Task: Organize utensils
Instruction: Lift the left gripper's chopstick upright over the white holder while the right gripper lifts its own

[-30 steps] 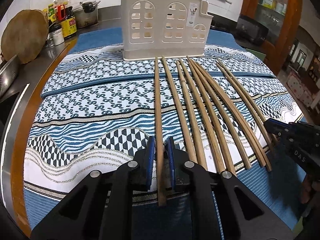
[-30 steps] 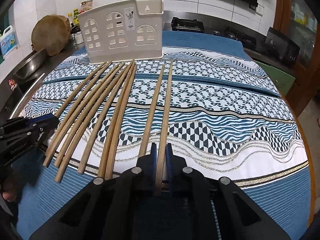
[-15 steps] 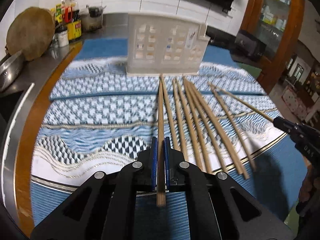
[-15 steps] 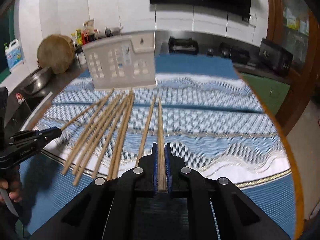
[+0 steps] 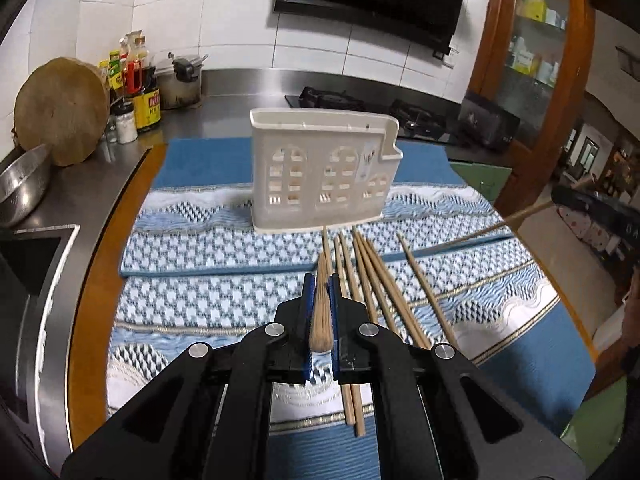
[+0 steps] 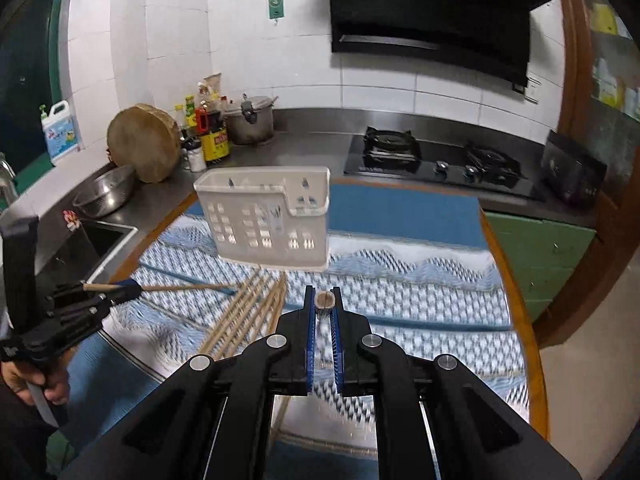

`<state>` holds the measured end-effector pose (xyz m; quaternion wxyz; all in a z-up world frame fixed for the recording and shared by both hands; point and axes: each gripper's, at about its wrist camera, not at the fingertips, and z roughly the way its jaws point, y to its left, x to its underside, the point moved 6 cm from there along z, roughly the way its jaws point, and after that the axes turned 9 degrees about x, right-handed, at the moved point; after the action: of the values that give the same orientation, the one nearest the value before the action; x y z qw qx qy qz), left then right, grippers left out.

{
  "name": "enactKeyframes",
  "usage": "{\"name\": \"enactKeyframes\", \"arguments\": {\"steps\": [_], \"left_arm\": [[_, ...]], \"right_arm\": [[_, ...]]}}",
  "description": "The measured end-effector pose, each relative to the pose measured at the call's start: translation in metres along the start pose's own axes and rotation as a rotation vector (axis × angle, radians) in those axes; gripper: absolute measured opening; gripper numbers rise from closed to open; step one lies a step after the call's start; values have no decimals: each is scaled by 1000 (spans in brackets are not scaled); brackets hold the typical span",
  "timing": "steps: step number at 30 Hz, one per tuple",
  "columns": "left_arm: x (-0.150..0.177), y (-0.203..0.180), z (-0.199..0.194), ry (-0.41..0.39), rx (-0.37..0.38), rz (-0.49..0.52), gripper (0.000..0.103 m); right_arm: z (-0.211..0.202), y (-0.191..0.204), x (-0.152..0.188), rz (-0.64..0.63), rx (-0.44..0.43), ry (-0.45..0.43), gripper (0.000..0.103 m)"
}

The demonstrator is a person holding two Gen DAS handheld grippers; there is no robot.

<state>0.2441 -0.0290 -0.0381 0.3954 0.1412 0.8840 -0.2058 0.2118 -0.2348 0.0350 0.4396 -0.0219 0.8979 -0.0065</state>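
A kitchen counter of stainless steel point(image 5: 240, 120) is running along a white tiled wall, with a black range hood point(image 6: 432, 8) hanging above a black gas hob point(image 6: 436, 160). A blue and white patterned cloth point(image 5: 200, 248) is covering the round table in front.

A white plastic utensil holder point(image 5: 324, 172) with arched cut-out windows is standing upright near the far side of the cloth. At the far left of the counter a round wooden chopping block point(image 5: 60, 110) is leaning against the wall, beside a steel bowl point(image 5: 22, 186), sauce bottles point(image 5: 136, 84) and a pressure cooker point(image 6: 250, 120).

Several loose wooden chopsticks point(image 5: 376, 276) are lying side by side on the cloth, pointing towards the holder, just in front of it.

The left gripper point(image 5: 321, 292) is closed tight on one chopstick point(image 5: 322, 312), holding it above the cloth, pointing towards the holder. The right gripper point(image 6: 325, 300) is likewise clamped on a second chopstick point(image 6: 325, 300), seen end-on between its blue pads point(image 6: 308, 336).

In the right view, a hand point(image 6: 36, 380) is holding the left gripper's handle.
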Motion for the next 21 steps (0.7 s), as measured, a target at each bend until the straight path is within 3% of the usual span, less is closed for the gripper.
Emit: {"name": "enactKeyframes", "arguments": {"steps": [11, 15, 21], "left_arm": [[-43, 6, -7, -19, -3, 34, 5], [-59, 11, -14, -34, -3, 39, 5], [-91, 15, -33, -83, 5, 37, 5]], "right_arm": [[7, 7, -129, -41, -17, -40, 7], [35, 22, -143, -88, -18, 36, 7], [76, 37, -134, -132, 10, 116, 7]]}}
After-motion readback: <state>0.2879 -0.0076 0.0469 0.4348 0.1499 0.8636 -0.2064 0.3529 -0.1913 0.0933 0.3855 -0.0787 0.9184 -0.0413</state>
